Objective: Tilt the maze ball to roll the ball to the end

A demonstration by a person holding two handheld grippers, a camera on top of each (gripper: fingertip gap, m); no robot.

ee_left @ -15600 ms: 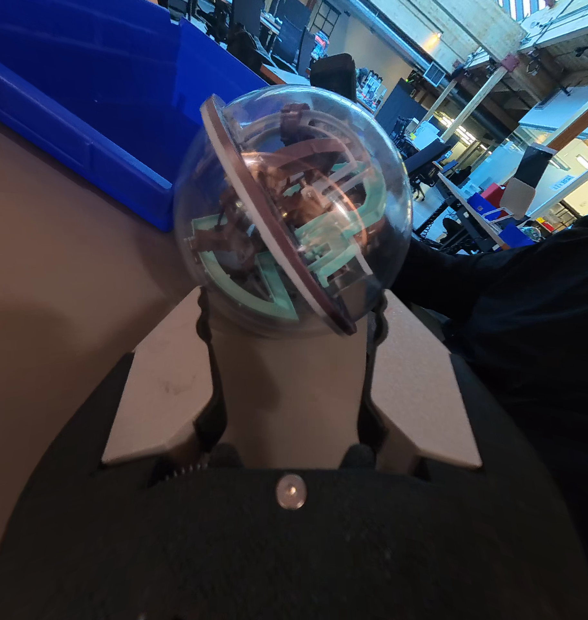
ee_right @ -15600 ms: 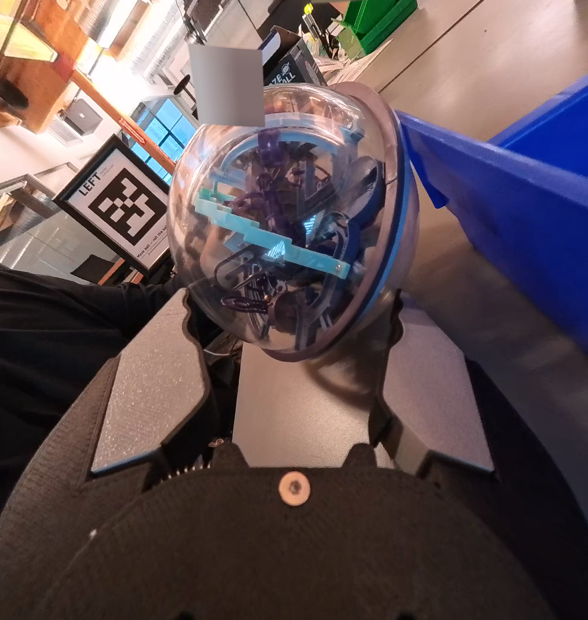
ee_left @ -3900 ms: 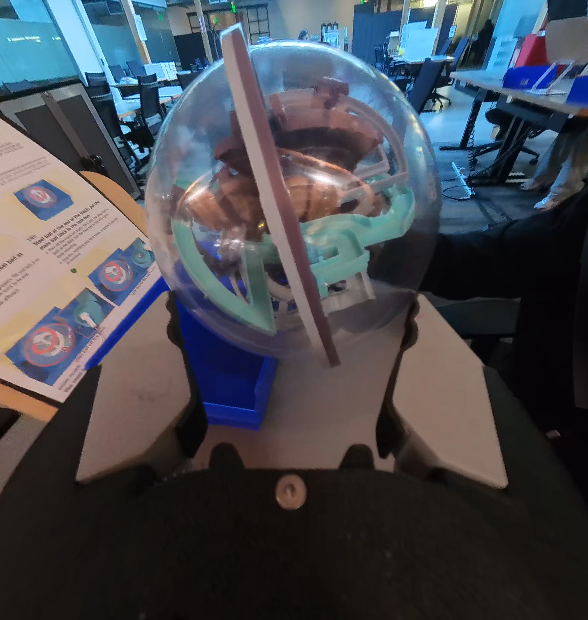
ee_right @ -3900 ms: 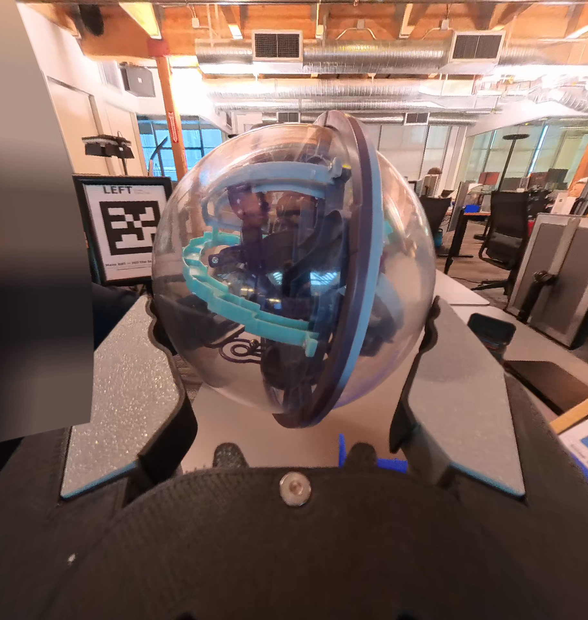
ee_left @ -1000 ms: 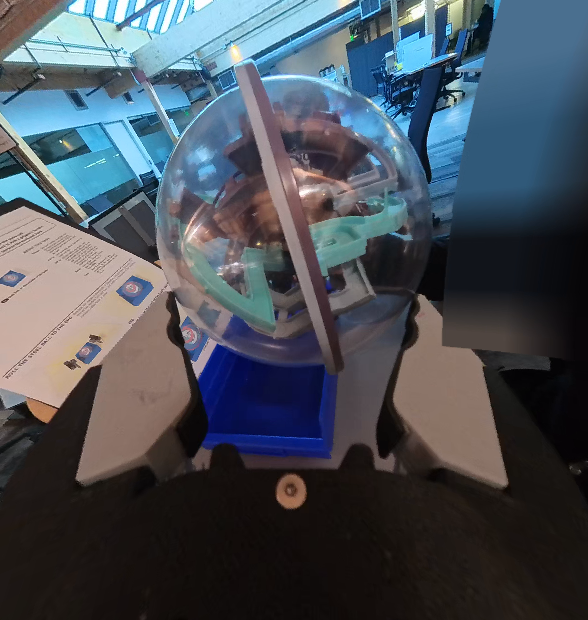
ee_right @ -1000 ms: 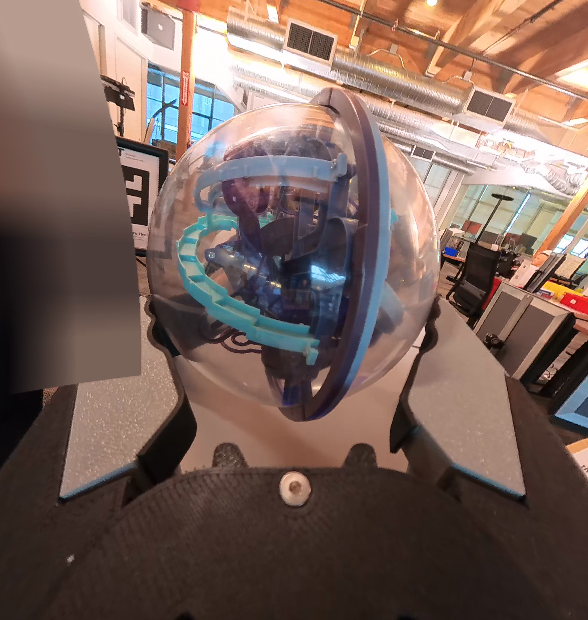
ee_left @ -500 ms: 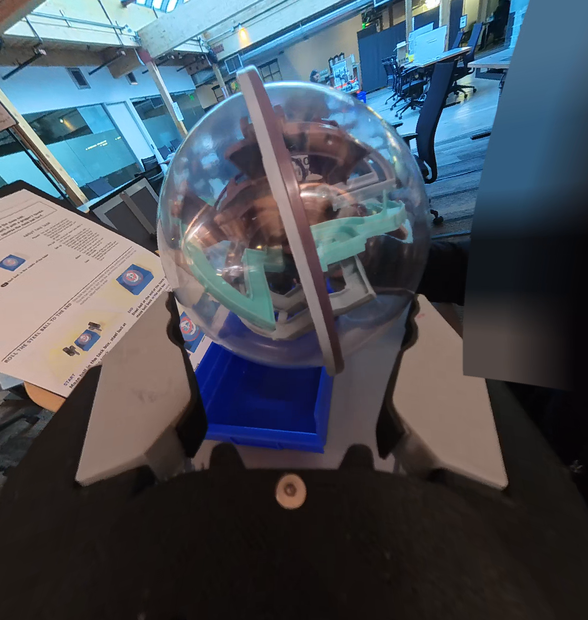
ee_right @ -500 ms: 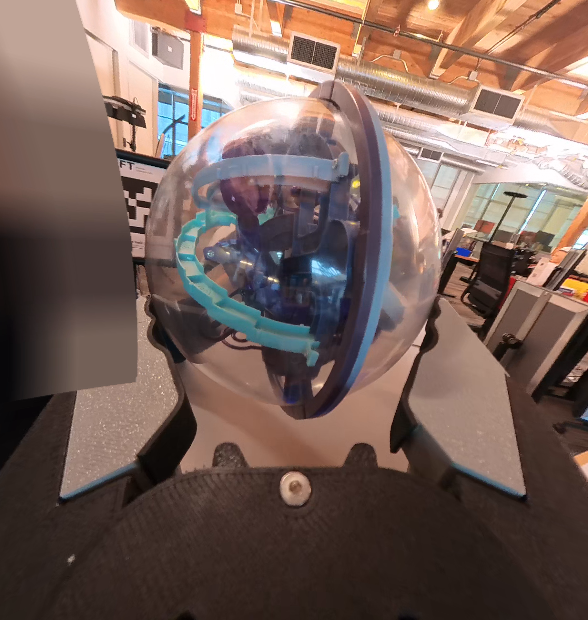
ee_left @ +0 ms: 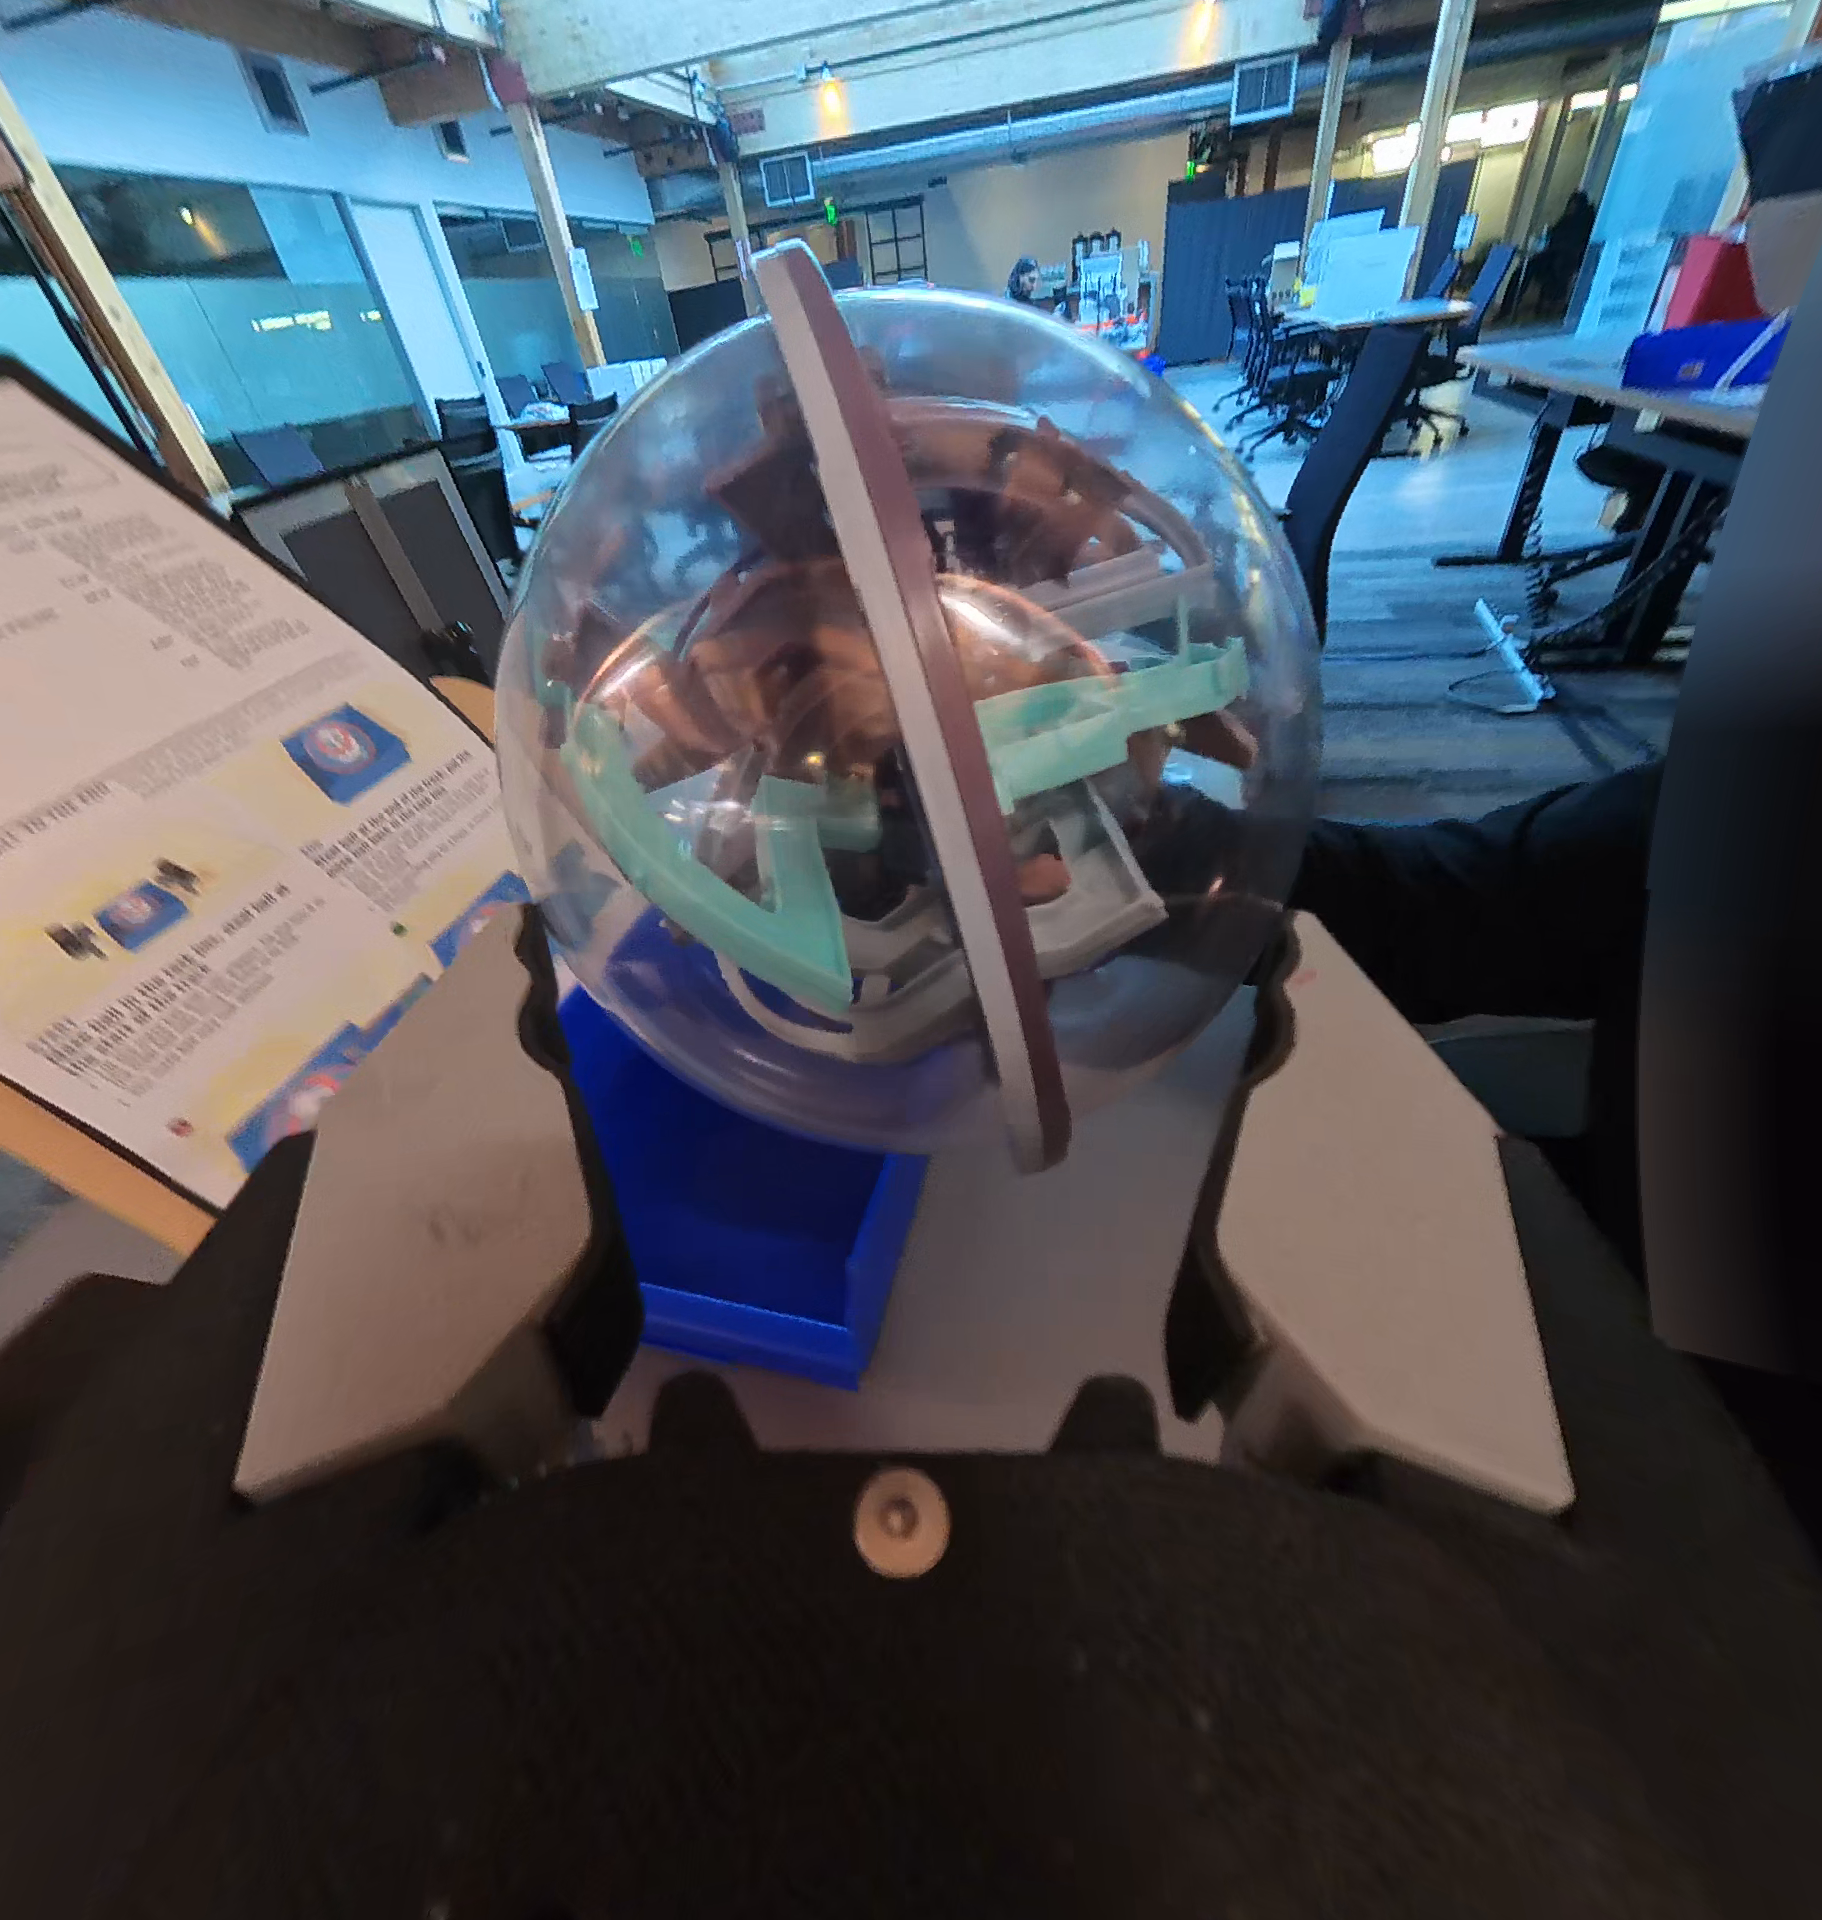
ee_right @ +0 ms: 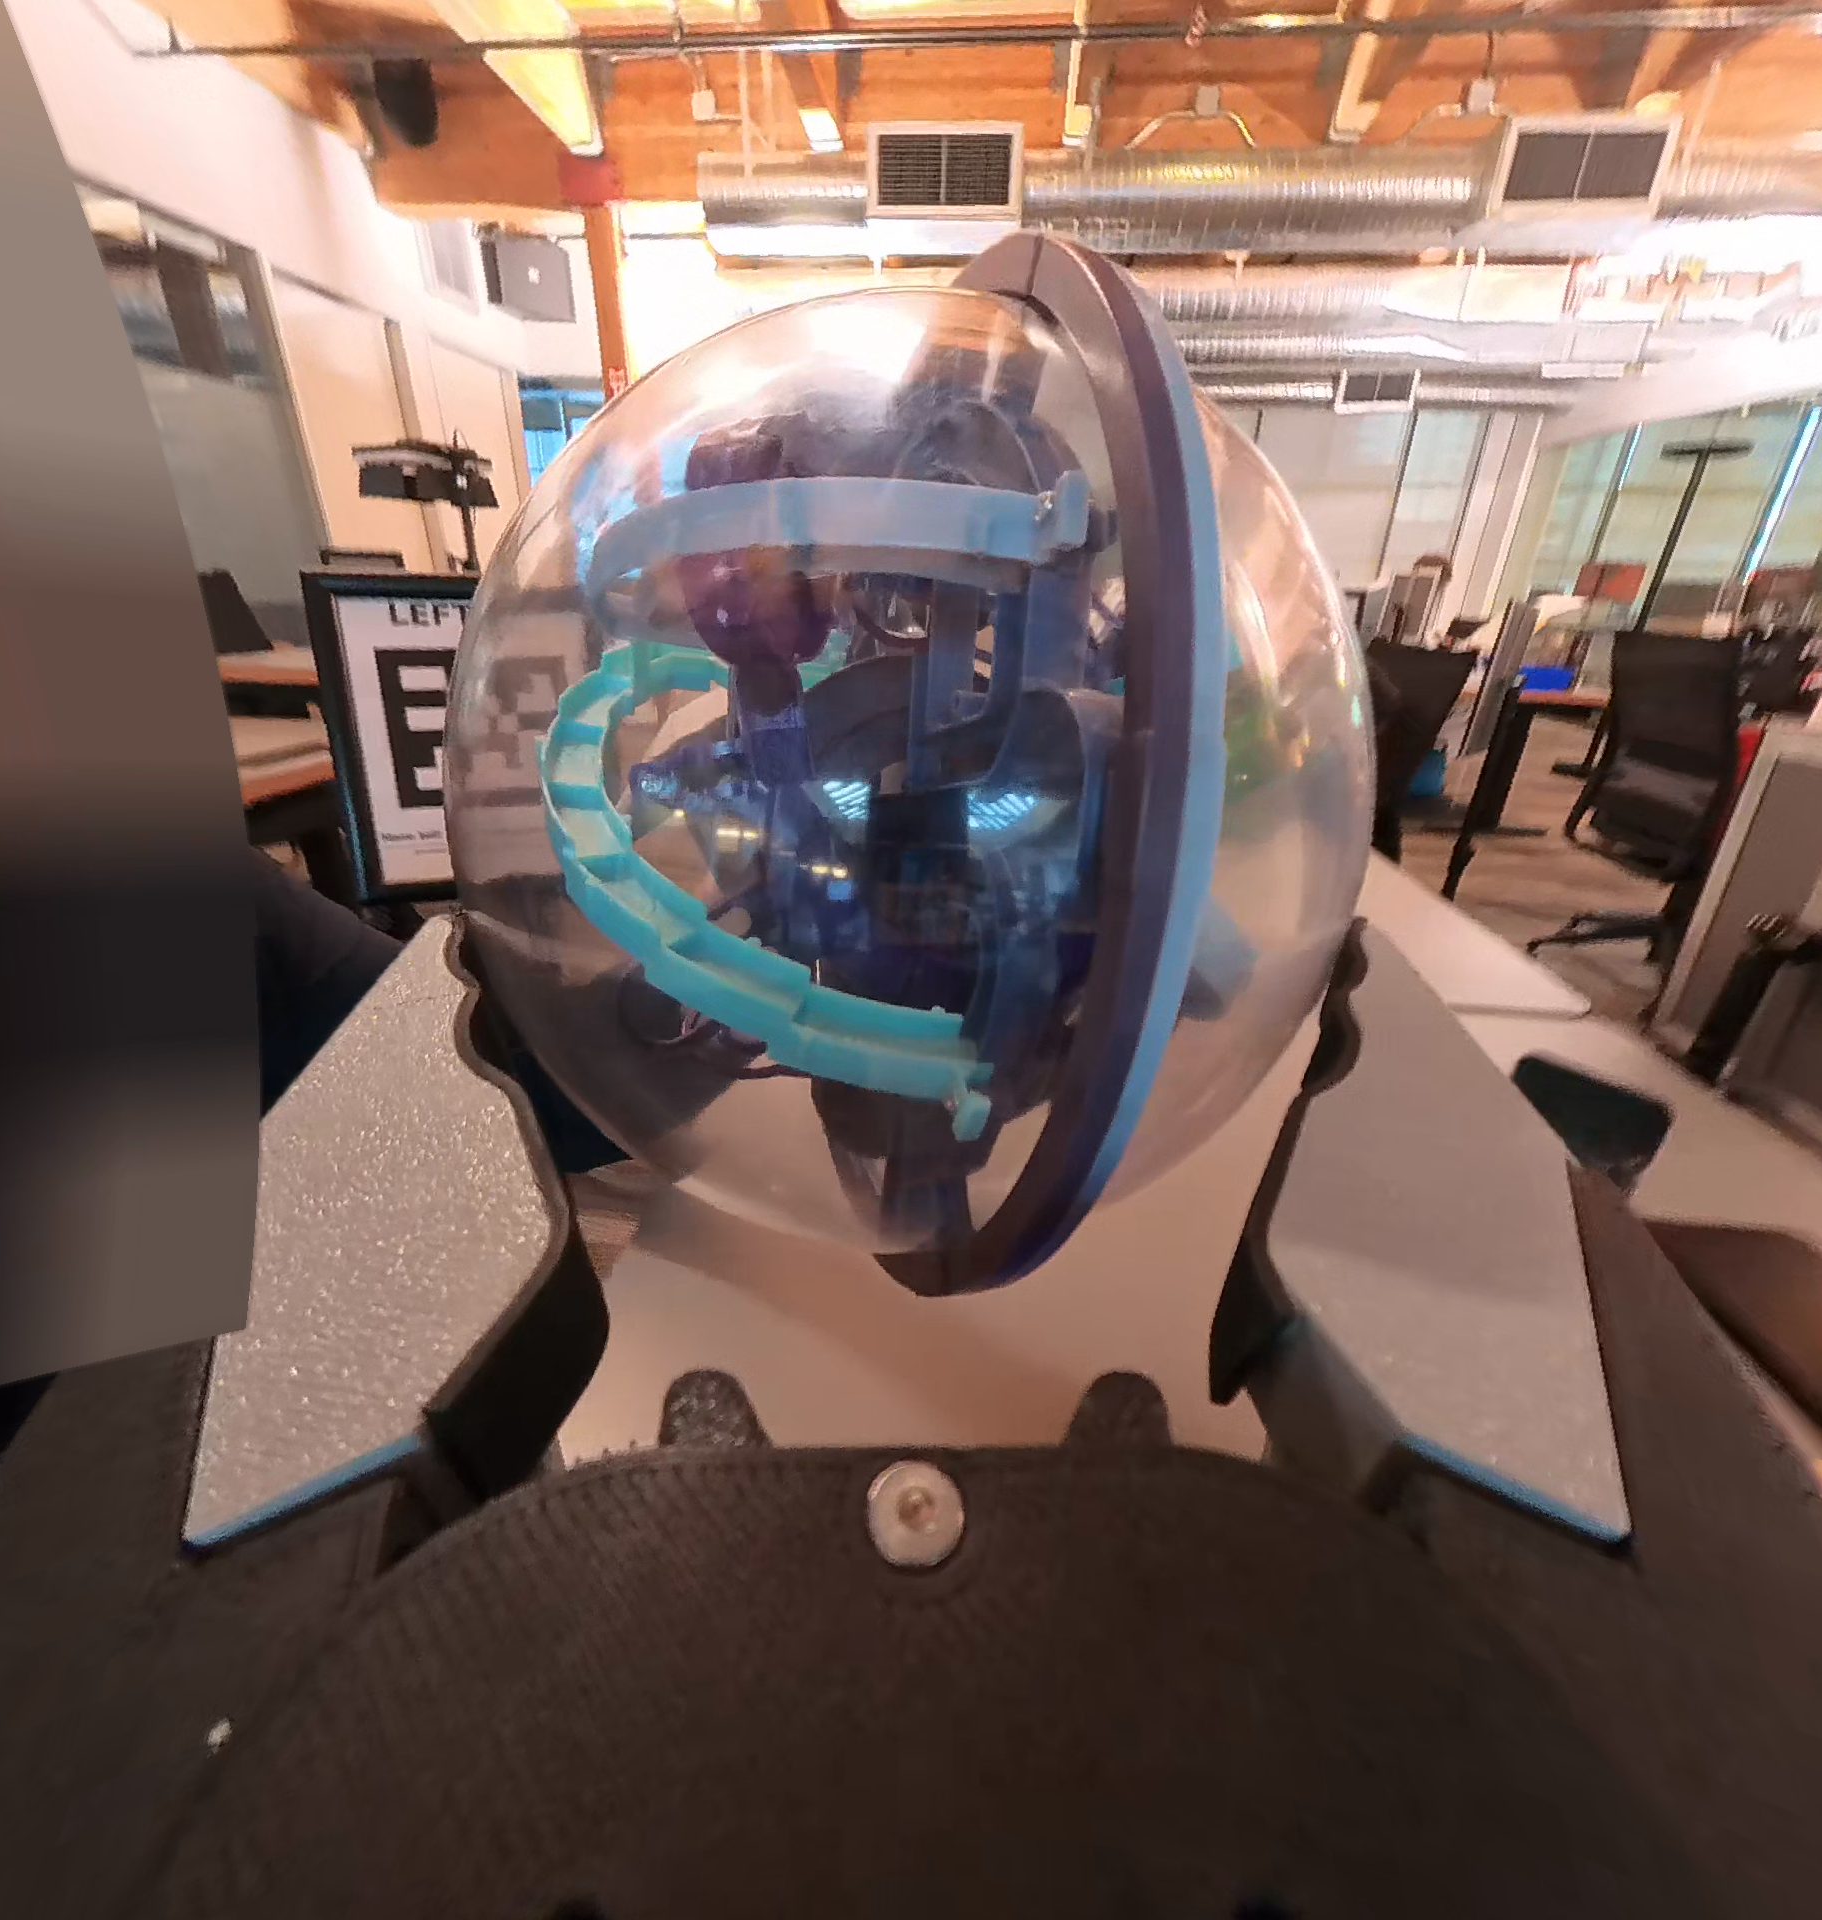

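The clear plastic maze ball (ee_left: 907, 707), a transparent sphere with a flat equatorial ring and coloured tracks inside, is held up in the air between both grippers, clear of the table. In the left wrist view the left gripper (ee_left: 902, 997) has its jaws spread wide and closed against the sphere: the dark wavy pads (ee_left: 548, 997) press on its lower left and lower right sides. Inside the sphere, mint-green tracks (ee_left: 741, 894) and brown pieces run around the grey-purple ring (ee_left: 917, 727), which stands nearly upright, leaning slightly with its top to the left.

In the right wrist view the right gripper (ee_right: 907, 997) clamps the same sphere (ee_right: 886, 748) in the same way, jaws wide, black pads (ee_right: 481, 977) touching its lower flanks. From this side the ring (ee_right: 1167, 727) looks dark blue with a lighter blue edge, and a turquoise ribbed track (ee_right: 741, 977) curves across the near half.

Below and beyond the ball in the left view lies a small blue plastic bin (ee_left: 751, 1247) on the grey table (ee_left: 990, 1299). To the left leans a white printed instruction sheet (ee_left: 159, 748) on a board. A black-framed marker sign (ee_right: 387, 727) stands far left in the right view. A dark sleeve (ee_left: 1489, 894) reaches in at the right.
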